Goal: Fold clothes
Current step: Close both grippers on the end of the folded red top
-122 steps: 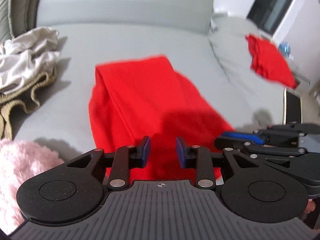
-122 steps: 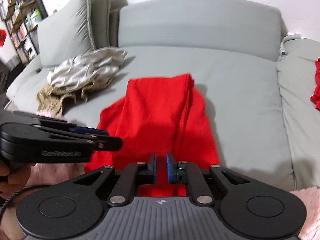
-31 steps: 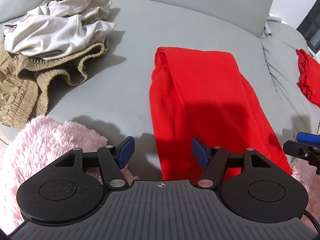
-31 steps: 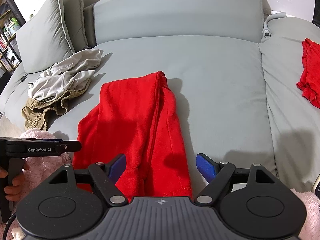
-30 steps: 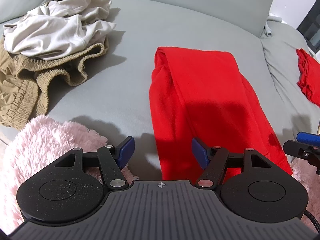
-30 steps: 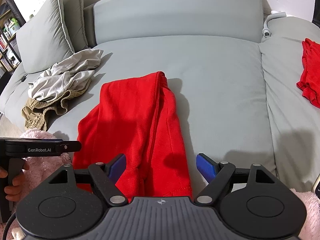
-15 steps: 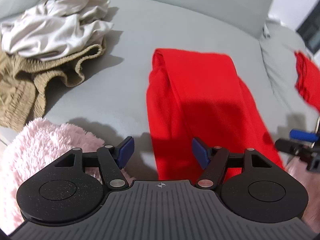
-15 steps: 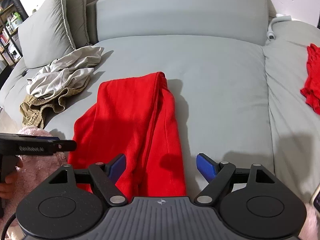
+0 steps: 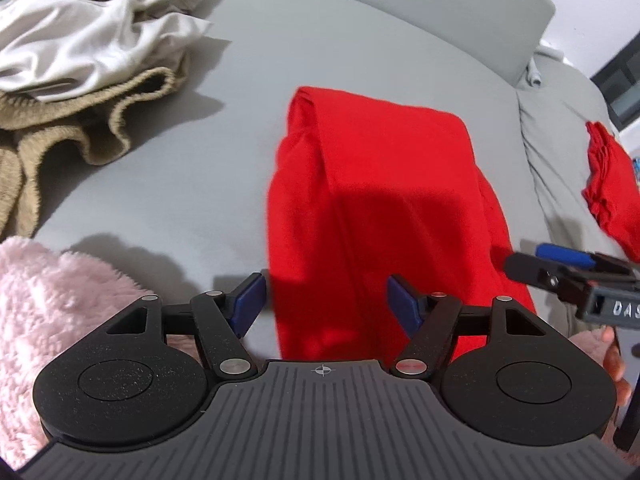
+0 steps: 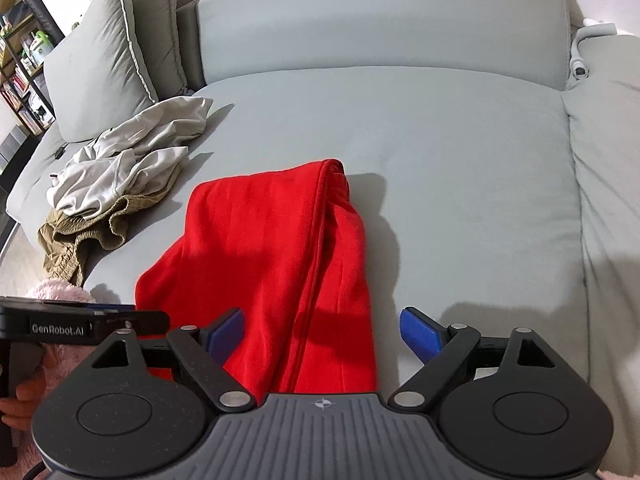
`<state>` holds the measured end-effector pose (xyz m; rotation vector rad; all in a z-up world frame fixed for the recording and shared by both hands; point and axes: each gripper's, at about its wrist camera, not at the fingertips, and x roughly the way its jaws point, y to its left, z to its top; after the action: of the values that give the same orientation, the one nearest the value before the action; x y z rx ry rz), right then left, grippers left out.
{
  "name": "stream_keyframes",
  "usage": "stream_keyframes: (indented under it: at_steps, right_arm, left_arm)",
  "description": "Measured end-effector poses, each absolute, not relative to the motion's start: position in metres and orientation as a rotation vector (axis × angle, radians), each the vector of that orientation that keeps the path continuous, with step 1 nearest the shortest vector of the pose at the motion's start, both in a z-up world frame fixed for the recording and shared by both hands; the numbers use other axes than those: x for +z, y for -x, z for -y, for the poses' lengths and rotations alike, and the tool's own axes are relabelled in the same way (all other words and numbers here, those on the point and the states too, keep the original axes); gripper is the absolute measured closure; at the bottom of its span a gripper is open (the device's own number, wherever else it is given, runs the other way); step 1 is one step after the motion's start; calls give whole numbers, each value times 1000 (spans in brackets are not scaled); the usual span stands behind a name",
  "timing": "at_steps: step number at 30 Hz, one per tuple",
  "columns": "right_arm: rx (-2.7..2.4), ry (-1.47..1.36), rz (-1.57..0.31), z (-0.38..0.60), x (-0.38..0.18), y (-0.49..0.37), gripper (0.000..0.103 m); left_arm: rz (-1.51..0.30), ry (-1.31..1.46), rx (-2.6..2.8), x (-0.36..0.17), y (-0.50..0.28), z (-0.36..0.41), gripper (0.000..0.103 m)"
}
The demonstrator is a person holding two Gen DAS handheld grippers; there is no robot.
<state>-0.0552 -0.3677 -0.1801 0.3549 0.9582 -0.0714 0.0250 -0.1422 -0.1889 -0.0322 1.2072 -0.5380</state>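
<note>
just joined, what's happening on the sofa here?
A person is folding clothes with a handheld gripper in each hand. The red garment lies lengthwise-folded on the grey sofa. The left gripper is open over its near end; the right gripper hangs there too, its jaws opening, and neither pinches the cloth. A crumpled white and tan pile waits to the left, and another red piece lies on the right cushion.

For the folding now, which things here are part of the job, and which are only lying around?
Part of the job:
- red garment, half folded on the sofa
- left gripper, open
- right gripper, jaws opening, nothing gripped

Lying around:
- white and tan clothes
- red cloth
- cushions
- pink rug
</note>
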Motion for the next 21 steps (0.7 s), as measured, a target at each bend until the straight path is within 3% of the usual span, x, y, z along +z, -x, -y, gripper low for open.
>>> stream_keyframes:
  at_steps: [13, 21]
  right_arm:
    - [-48, -662, -985, 408, -204, 70, 16]
    - [18, -815, -985, 425, -212, 69, 16]
  left_arm:
    - [-1250, 83, -584, -191, -24, 145, 28]
    - [-1361, 255, -608, -195, -43, 132, 28]
